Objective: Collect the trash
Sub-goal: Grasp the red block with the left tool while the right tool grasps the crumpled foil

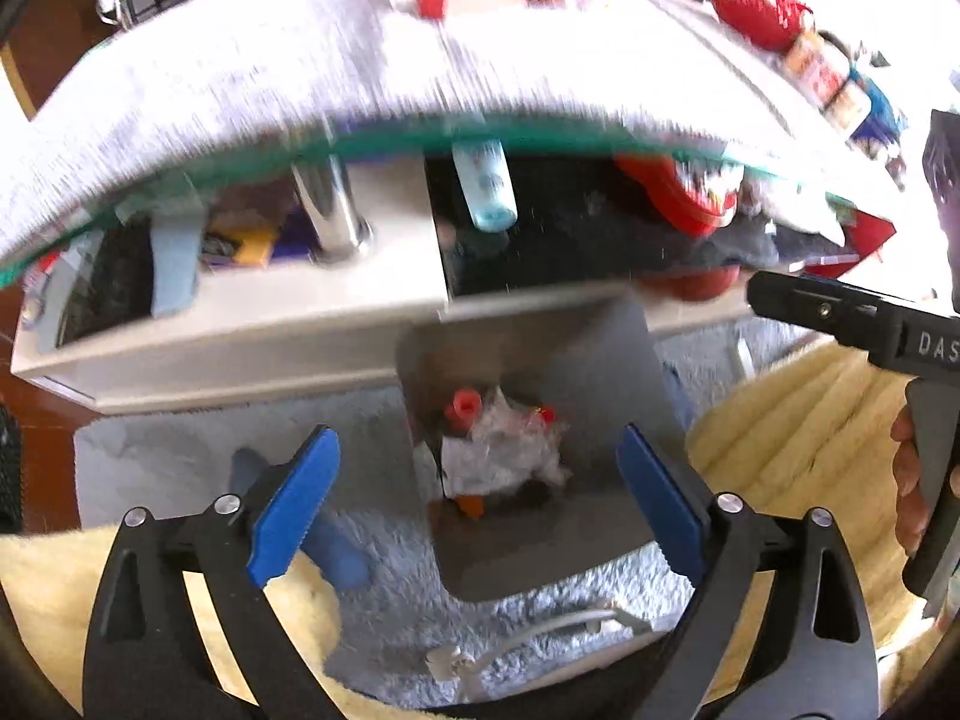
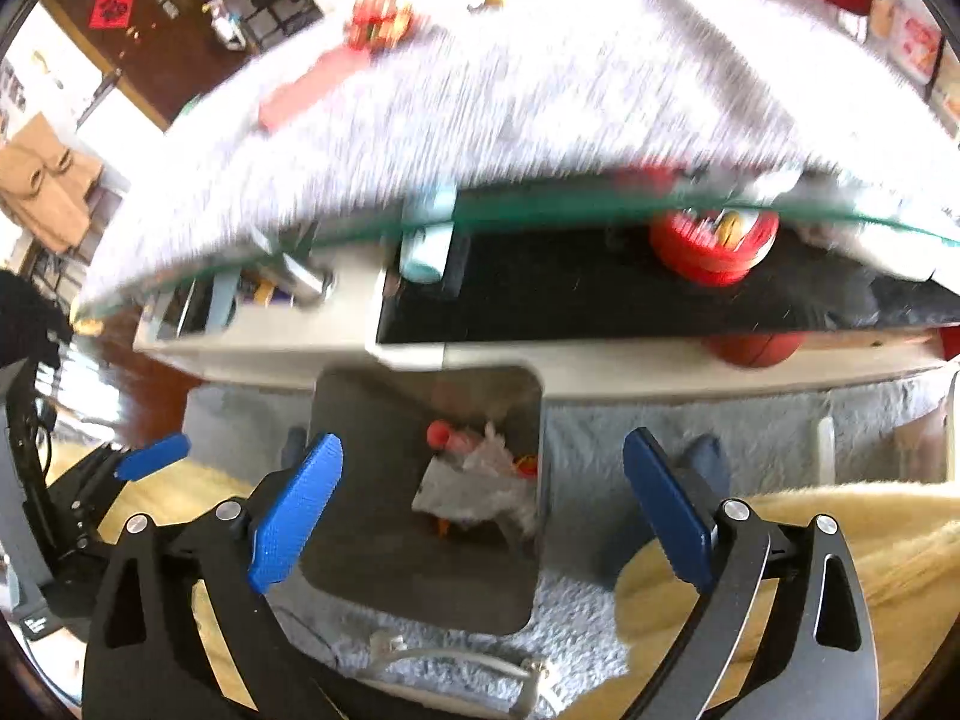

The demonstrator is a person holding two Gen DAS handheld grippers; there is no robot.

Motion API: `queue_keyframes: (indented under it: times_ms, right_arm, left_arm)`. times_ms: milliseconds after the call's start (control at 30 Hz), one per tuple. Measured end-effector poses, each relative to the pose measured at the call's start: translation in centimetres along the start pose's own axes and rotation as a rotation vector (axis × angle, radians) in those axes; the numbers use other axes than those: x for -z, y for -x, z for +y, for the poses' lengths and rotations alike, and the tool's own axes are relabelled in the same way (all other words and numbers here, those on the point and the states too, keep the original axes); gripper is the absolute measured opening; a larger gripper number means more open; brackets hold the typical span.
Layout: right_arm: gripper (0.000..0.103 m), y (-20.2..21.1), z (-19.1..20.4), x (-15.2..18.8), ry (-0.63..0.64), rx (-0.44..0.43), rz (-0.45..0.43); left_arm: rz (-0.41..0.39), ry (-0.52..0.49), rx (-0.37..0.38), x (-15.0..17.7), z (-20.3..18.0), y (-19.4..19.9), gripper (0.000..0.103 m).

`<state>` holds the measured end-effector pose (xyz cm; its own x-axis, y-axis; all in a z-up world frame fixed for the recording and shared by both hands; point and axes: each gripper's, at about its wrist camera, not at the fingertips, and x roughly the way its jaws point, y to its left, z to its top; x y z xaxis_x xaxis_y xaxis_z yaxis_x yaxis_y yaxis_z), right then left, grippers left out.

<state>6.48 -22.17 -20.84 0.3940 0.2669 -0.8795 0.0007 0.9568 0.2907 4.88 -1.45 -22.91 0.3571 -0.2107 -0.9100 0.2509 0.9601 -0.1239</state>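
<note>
1. Both grippers are seen spread wide with nothing between their blue pads: the left gripper (image 1: 474,501) and the right gripper (image 2: 483,510) are each held above the open grey bin (image 1: 600,372), which stands on the pale carpet (image 1: 180,456) just in front of the low table (image 1: 240,336).
2. Trash is already seen lying in the bottom of the bin: a crumpled wad of clear plastic wrap (image 1: 510,450), a red cap (image 1: 465,405) beside it, and a small orange piece (image 1: 471,505) at its near edge.
3. More likely litter is seen on the glass tabletop (image 2: 540,90), well apart from the bin: a red wrapper (image 2: 381,18) and a flat pink-red packet (image 2: 300,93). Both are smeared by motion blur, so what they are cannot be told for certain.
4. The wrappers are judged to be light, thin and limp; they may crumple and slide on the glass rather than lift cleanly.
5. A hold is best taken across a raised fold or free edge, with the pads closed fully, since little stiffness is offered.
6. The glass edge should be cleared on the way back to the bin.
</note>
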Motion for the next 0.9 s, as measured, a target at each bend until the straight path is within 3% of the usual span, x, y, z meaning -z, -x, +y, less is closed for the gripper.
queue_keyframes:
  times_ms: [367, 667, 900]
  right_arm:
    - [0.095, 3.6, -0.8, -7.2, -0.004, 0.022, -0.134]
    - [0.095, 2.7, 1.2, -11.3, 0.044, 0.021, -0.164]
    - [0.092, 1.4, 2.4, -13.8, 0.072, 0.010, -0.181]
  left_arm:
    - [-0.142, 0.000, -0.003, -7.2, 1.1, 4.0, 0.092]
    - [-0.175, -0.005, 0.053, -11.9, 1.3, 3.6, 0.091]
    - [-0.142, -0.027, 0.099, -14.9, 1.4, 1.3, 0.069]
